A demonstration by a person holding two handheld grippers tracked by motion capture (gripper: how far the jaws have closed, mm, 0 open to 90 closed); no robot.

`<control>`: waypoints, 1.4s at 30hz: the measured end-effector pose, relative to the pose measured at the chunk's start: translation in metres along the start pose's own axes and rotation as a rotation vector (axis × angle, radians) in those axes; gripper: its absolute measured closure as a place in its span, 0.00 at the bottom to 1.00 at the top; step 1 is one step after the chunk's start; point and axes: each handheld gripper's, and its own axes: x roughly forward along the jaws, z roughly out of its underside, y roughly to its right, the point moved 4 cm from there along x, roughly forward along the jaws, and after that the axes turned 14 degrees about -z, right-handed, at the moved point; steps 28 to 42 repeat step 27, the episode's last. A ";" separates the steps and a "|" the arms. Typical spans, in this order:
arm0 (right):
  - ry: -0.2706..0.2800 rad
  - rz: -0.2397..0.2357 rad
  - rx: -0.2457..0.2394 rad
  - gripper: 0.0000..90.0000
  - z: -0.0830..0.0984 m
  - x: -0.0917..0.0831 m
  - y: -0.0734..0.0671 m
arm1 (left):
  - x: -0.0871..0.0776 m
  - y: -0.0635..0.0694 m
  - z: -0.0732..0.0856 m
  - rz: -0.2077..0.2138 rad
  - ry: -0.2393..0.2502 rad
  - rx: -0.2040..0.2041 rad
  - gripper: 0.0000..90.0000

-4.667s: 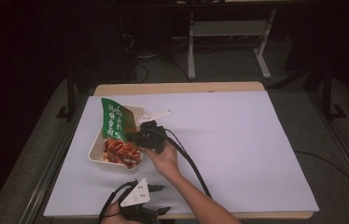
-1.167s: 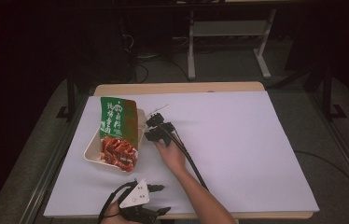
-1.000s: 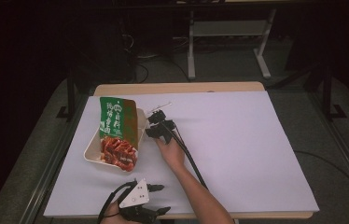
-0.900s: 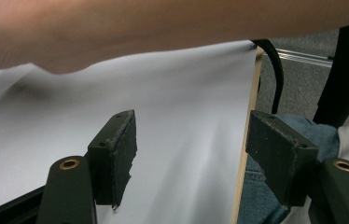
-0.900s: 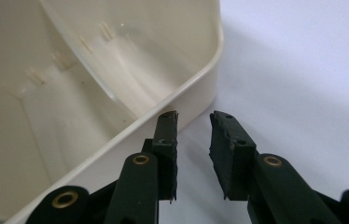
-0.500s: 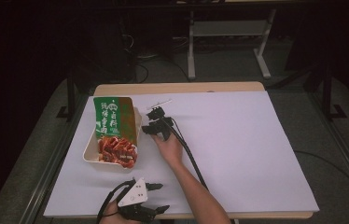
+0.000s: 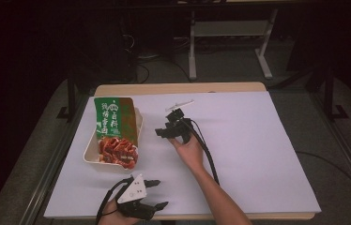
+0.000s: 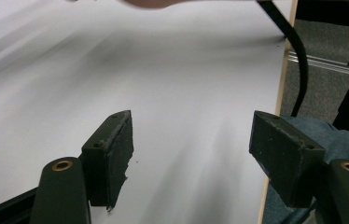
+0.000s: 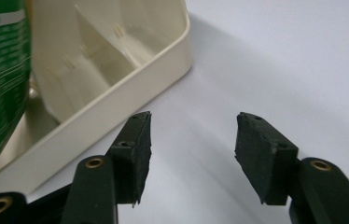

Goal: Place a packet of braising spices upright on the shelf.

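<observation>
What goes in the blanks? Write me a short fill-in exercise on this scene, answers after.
1. The green packet lies in the cream ____.
2. The right gripper, beside the tray, has its jaws ____.
3. The left gripper sits near the table's ____ edge in the high view.
4. The table is covered in ____ paper.

Answers: tray; open; bottom; white

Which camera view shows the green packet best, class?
The high view: the whole green packet lies across the cream tray, its printed face readable. The right gripper view catches a blurred green strip at its left edge; the left gripper view faces bare table.
</observation>
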 end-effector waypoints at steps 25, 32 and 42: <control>-0.018 -0.034 -0.033 0.40 0.061 -0.095 -0.005 | 0.001 -0.006 0.002 -0.027 -0.016 -0.020 0.31; -0.018 -0.040 -0.023 0.39 0.068 -0.100 -0.005 | 0.002 -0.006 0.002 -0.027 -0.017 -0.019 0.30; -0.018 -0.040 -0.023 0.39 0.068 -0.100 -0.005 | 0.002 -0.006 0.002 -0.027 -0.017 -0.019 0.30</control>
